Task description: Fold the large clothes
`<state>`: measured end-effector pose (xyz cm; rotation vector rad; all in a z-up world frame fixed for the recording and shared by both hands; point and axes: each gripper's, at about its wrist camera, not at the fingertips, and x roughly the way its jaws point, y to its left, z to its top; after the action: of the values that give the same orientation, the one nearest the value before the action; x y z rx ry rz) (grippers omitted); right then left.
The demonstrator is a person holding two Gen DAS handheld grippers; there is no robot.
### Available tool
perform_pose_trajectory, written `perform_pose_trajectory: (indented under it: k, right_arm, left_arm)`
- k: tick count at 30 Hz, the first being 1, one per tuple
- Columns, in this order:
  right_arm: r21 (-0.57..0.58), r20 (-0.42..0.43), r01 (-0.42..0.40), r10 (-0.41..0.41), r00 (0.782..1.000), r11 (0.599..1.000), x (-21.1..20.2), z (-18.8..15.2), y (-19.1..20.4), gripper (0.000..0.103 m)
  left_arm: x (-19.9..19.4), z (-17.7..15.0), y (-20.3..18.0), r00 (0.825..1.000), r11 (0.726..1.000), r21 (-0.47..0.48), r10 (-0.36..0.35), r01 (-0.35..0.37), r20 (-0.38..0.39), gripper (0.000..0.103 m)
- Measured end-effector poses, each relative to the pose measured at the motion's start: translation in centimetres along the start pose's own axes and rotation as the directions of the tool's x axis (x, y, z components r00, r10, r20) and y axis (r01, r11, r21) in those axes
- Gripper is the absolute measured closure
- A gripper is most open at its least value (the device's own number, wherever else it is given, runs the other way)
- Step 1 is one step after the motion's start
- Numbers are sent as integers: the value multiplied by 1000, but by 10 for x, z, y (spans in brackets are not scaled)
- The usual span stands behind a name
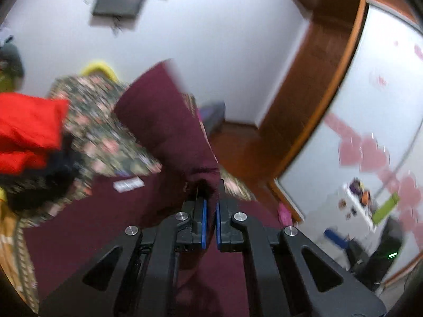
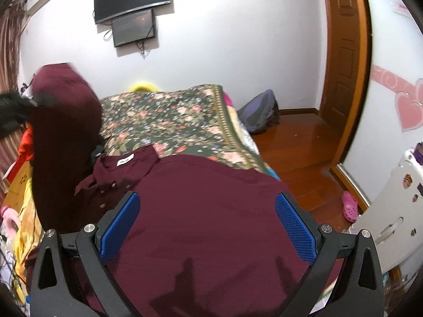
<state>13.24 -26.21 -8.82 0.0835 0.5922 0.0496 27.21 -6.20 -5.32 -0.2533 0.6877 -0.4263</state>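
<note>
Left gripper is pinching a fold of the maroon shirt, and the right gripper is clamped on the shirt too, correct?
Not quite. The right gripper is open above the maroon shirt, gripping nothing, as the right wrist view shows. The left gripper does pinch a fold.

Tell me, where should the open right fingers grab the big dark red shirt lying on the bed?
Probably the maroon shirt at its right side edge, where it hangs off the bed. Come in from the right, one finger above and one below. That edge is free, while the flat middle gives nothing to pinch. The left gripper already holds a raised part of it; the right gripper is open.
</note>
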Motion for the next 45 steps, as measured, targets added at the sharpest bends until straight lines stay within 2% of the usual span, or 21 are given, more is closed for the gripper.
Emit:
perform_pose_trajectory:
  k: [4, 8, 11, 12, 13, 15, 17, 19, 21, 25, 27, 29, 30, 33, 34, 38, 42, 43, 45]
  right_arm:
    - [-3, -1, 28, -28, 1000, 1000, -4, -1, -14, 2]
    - [0, -37, 46, -46, 998, 999, 1, -6, -23, 2]
    - [16, -76, 35, -34, 997, 999, 6, -10, -29, 2]
    - [23, -88, 31, -28, 996, 999, 8, -11, -30, 2]
    - [25, -94, 29, -26, 995, 999, 8, -12, -31, 2]
    - [31, -108, 19, -15, 994, 999, 11, -13, -31, 2]
    - [34, -116, 9, -5, 993, 999, 10, -14, -31, 2]
    - [49, -126, -13, 19, 992, 999, 12, -14, -30, 2]
    - [63, -136, -38, 46, 990, 997, 15, -13, -27, 2]
    - [99, -170, -96, 112, 979, 990, 28, -15, -19, 2]
    - [113, -193, -96, 117, 974, 989, 37, -18, -15, 2]
    - [126, -211, -100, 125, 970, 987, 43, -22, -11, 4]
    - [135, -224, -106, 135, 965, 985, 47, -25, -9, 7]
    - [172, -265, -114, 158, 951, 978, 58, -30, -8, 17]
    - [186, -280, -111, 161, 946, 976, 63, -33, -8, 19]
    - [283, -325, -127, 220, 920, 951, 80, -41, -15, 46]
    - [372, -305, -156, 279, 910, 915, 88, -38, -20, 64]
    - [373, -299, -155, 277, 913, 915, 89, -35, -19, 68]
    - [348, -282, -152, 258, 924, 925, 87, -27, -16, 82]
  left_arm:
    - [52, -36, -24, 988, 999, 28, -24, 29, -155, 99]
    - [89, -83, -47, 947, 995, 99, 2, 32, -321, 98]
    - [101, -112, -63, 925, 986, 169, 58, 7, -376, 96]
    - [100, -118, -66, 923, 982, 189, 71, 1, -378, 92]
    - [96, -121, -67, 926, 980, 197, 68, 7, -371, 89]
    - [85, -123, -67, 925, 980, 197, 41, 37, -377, 70]
    - [75, -121, -71, 927, 977, 207, 22, 61, -375, 55]
    - [60, -116, -74, 943, 970, 236, 28, 54, -332, 48]
    - [41, -108, -69, 962, 966, 258, 56, 16, -269, 44]
    - [8, -93, -42, 978, 958, 274, 133, -86, -158, 37]
    - [-10, -86, -17, 978, 954, 258, 182, -151, -101, 31]
    - [-21, -81, 9, 967, 945, 240, 246, -224, -66, 30]
    - [-29, -80, 26, 953, 932, 229, 300, -282, -48, 30]
    - [-44, -82, 74, 916, 906, 175, 398, -385, -43, 30]
    - [-47, -85, 86, 909, 903, 154, 414, -402, -49, 30]
    - [-60, -99, 141, 872, 877, 60, 480, -476, -97, 30]
    - [-64, -122, 170, 851, 861, -8, 501, -508, -155, 30]
    - [-65, -126, 172, 849, 860, -16, 501, -510, -166, 30]
    - [-63, -134, 178, 846, 858, -28, 498, -512, -188, 30]
